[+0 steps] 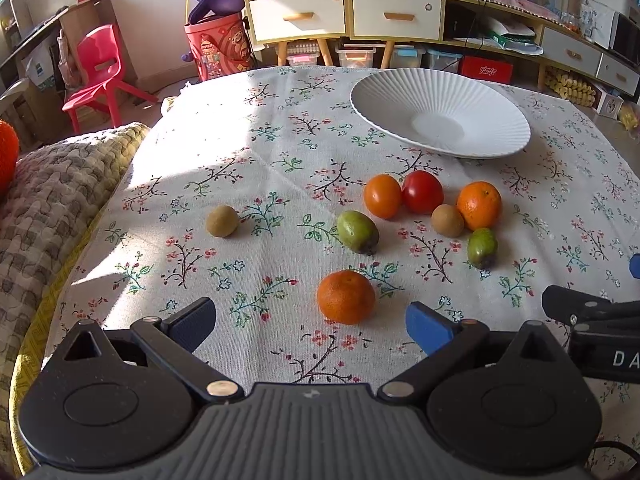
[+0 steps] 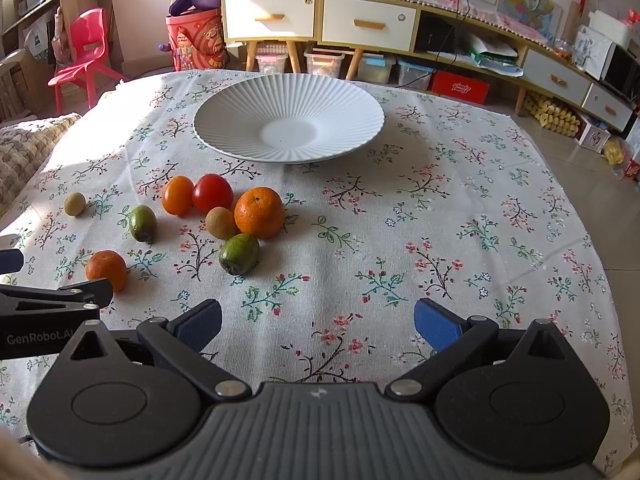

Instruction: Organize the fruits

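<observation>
Both wrist views look forward, low over the tablecloth (image 1: 280, 152), side by side, sharing the plate (image 2: 288, 92).

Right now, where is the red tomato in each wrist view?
Left wrist: red tomato sits right of centre, between an orange tomato and a small kiwi.
Right wrist: red tomato sits left of centre, same neighbours.
Shared landmark: the white ribbed plate lies beyond it.

- Left gripper (image 1: 310, 322) — matte black body, ribbed grey centre block, two round black side discs.
- Blue pads (image 1: 429, 327) on black linkage arms; silver pivot pins.
- Right gripper (image 2: 318, 322) — same build.
- White "GenRobot.AI" lettering on the left gripper's side, seen from the right wrist.
</observation>
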Action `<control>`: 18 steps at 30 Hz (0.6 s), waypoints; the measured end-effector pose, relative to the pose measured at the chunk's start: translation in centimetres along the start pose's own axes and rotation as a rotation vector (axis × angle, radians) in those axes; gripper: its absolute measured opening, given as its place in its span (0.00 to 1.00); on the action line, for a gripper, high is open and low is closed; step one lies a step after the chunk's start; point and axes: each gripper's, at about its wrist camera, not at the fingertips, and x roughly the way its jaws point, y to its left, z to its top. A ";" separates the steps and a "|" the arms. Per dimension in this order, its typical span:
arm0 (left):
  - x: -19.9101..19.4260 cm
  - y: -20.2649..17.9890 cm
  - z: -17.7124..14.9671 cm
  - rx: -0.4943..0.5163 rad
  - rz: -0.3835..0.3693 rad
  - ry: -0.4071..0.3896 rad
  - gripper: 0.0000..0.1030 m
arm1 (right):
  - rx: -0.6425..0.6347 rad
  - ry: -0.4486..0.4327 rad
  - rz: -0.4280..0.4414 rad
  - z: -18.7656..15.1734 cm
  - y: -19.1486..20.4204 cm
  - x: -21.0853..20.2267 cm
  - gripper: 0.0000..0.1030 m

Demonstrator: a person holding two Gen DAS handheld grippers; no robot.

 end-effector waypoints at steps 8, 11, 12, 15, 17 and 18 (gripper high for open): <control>0.7 0.2 -0.1 0.003 -0.005 -0.002 0.89 | -0.019 -0.028 0.017 -0.1 0.0 0.6 1.00; 1.3 0.3 -0.3 0.010 -0.002 0.002 0.89 | -0.009 -0.015 0.033 -0.1 -0.4 1.4 1.00; 1.5 0.3 -0.3 0.009 0.002 0.005 0.89 | -0.007 -0.011 0.032 -0.2 -0.4 1.6 1.00; 2.0 0.5 -0.3 0.011 0.001 0.006 0.89 | -0.015 -0.006 0.027 -0.3 -0.4 2.2 1.00; 2.2 0.5 -0.4 0.018 -0.001 0.000 0.89 | -0.024 -0.006 0.039 -0.3 -0.3 2.4 1.00; 2.3 0.5 -0.5 0.025 0.001 -0.003 0.89 | -0.030 -0.006 0.047 -0.3 -0.1 2.6 1.00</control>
